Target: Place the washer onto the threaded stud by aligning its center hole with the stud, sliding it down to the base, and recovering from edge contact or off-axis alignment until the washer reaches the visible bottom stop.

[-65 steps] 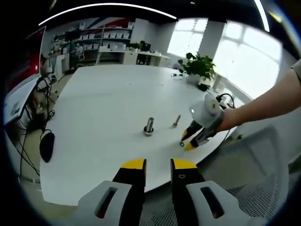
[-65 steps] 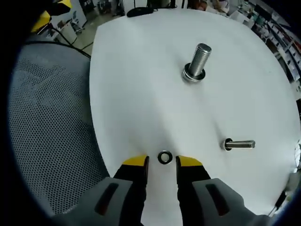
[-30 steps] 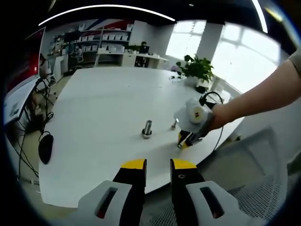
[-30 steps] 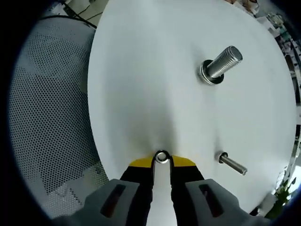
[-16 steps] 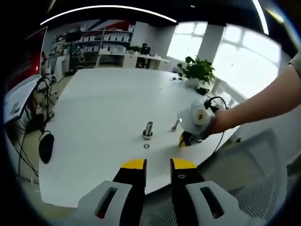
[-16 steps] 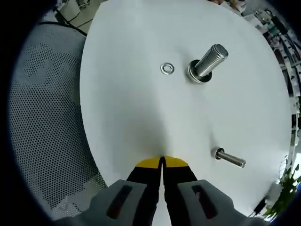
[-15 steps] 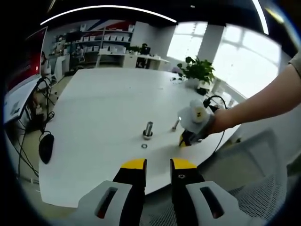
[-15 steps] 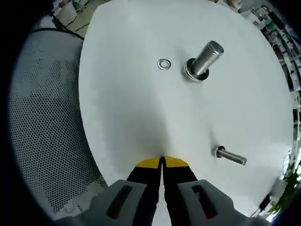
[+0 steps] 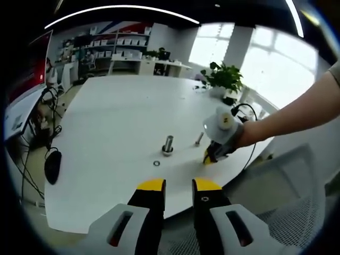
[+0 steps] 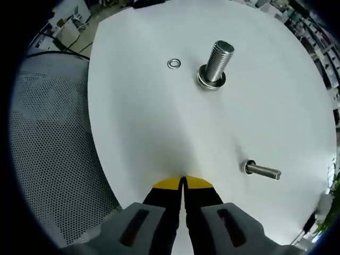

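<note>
Not started — washer (image 10: 173,64) lies flat on the table (image 10: 149,138) beside the stud (image 10: 215,62); right gripper (image 10: 183,181) closed, empty; left gripper (image 9: 178,184) open near the table's edge.

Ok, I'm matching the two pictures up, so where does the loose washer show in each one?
Left gripper view: the washer lies flat on the table, just lower-left of the upright stud.
Right gripper view: the washer lies upper left, left of the stud.
Shared landmark: the upright stud.
</note>
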`<state>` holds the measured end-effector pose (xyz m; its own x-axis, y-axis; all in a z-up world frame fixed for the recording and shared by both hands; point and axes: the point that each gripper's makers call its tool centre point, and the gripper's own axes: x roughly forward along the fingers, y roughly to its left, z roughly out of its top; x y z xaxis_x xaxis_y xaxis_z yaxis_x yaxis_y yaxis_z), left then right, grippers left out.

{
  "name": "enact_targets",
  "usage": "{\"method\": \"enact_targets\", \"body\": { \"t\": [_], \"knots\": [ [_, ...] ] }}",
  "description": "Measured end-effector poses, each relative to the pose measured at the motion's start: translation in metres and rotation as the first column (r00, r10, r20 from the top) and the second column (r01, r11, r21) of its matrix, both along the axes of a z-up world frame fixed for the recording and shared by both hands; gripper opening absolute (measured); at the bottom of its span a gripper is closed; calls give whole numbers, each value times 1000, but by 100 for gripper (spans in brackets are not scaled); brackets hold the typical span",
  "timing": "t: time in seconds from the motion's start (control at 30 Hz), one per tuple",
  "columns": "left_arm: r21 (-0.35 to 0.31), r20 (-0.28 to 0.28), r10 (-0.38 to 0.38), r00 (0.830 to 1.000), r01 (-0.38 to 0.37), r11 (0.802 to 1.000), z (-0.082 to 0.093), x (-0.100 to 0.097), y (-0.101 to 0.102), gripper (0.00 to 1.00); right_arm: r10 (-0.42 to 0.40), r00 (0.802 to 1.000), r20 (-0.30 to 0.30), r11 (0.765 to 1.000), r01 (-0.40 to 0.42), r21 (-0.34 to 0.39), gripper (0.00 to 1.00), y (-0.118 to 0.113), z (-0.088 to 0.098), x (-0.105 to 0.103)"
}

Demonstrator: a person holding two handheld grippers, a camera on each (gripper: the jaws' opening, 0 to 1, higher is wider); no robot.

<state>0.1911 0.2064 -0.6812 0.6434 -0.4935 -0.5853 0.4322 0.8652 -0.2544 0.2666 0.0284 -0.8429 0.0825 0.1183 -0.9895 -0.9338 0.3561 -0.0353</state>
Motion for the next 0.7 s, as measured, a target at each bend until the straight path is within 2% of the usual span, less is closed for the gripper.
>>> {"method": "enact_targets", "body": {
  "t": [0.07, 0.13, 0.2, 0.3, 0.4, 0.5, 0.63, 0.7],
  "knots": [
    [1, -3, 3, 1000, -3, 1000, -1, 0, 1, 17, -82, 996, -24, 996, 83, 38, 8, 6, 1, -1],
    [3, -7, 5, 1000, -5, 1000, -1, 0, 1, 17, -100, 995, 3, 989, 99, 107, 13, 20, 8, 4],
    [2, -6, 5, 1000, -5, 1000, -1, 0, 1, 17, -77, 997, 33, 984, 71, 162, 13, 37, 17, 9],
    [4, -2, 9, 1000, -9, 1000, -1, 0, 1, 17, -30, 999, 45, 976, 20, 216, 17, 65, 27, 12],
    [2, -6, 20, 1000, -20, 1000, -1, 0, 3, 18, 5, 999, 37, 971, -13, 239, 26, 87, 29, 12],
    [2, -7, 24, 1000, -24, 1000, -1, 0, 3, 18, 85, 994, 73, 961, -101, 256, 30, 109, 30, 15],
    [5, -8, 27, 1000, -27, 1000, -1, -1, 4, 18, 119, 991, 64, 948, -133, 288, 31, 129, 30, 11],
    [7, -9, 32, 999, -32, 999, -2, -1, 5, 19, 124, 992, 36, 943, -130, 306, 29, 138, 28, 8]
  ]
}}
